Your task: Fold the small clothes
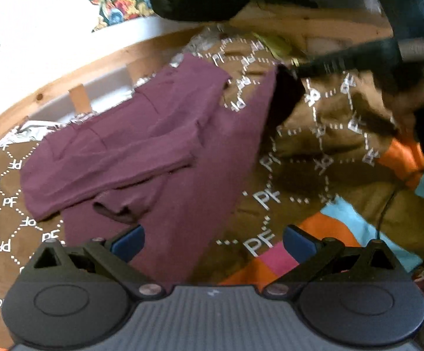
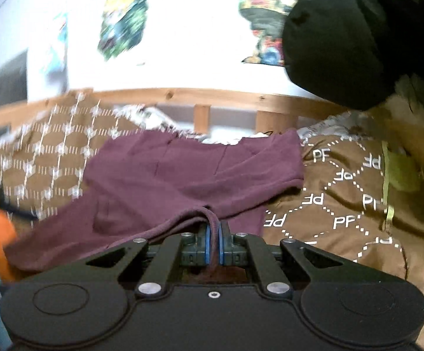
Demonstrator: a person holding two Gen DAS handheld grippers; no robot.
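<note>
A maroon garment lies partly folded on a brown blanket printed with "PF". My left gripper is open, its blue pads wide apart just above the garment's near edge, holding nothing. My right gripper is shut on a hem of the maroon garment, which stretches away from the jaws across the blanket. In the left wrist view the right gripper shows blurred at the garment's far corner, lifting it.
A wooden bed rail runs behind the blanket against a white wall with colourful posters. A black bundle hangs at the upper right. Orange, blue and pink patchwork bedding lies at the right.
</note>
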